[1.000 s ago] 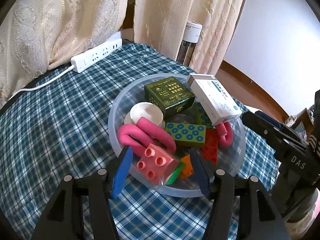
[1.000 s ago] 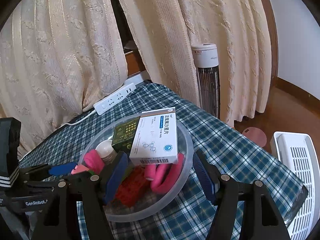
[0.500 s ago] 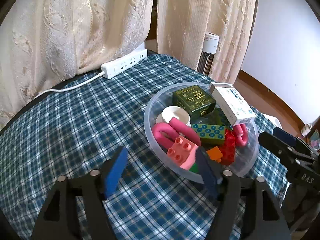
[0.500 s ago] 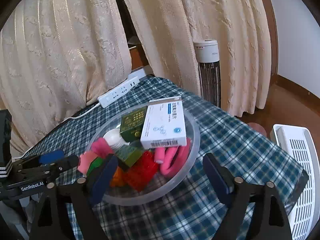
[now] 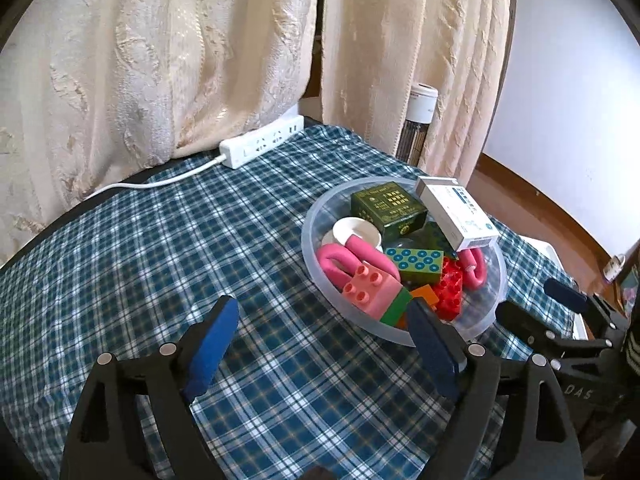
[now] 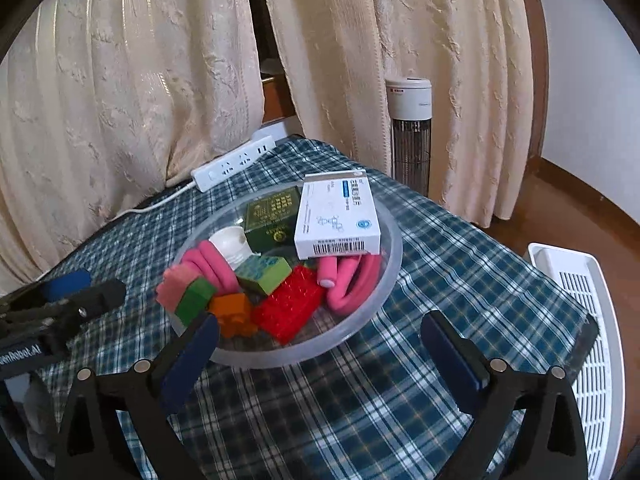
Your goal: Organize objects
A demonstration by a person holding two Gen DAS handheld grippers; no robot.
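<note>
1. Clear bowl on the plaid desk, heaped with toys and boxes.
2. White medicine box on top, propped on the far rim, long axis sloping from rim down toward bowl centre, barcode end nearest the right camera.
3. Left gripper fingers wide apart, holding nothing, beside the bowl's near rim.
4. Right gripper fingers wide apart, empty.
5. Compared with a second ago: both grippers farther from the bowl; pink brick no longer between the left fingers.

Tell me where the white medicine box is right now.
In both wrist views, the white medicine box lies atop the pile at the far side of the clear bowl, resting on the dark green box.
</note>
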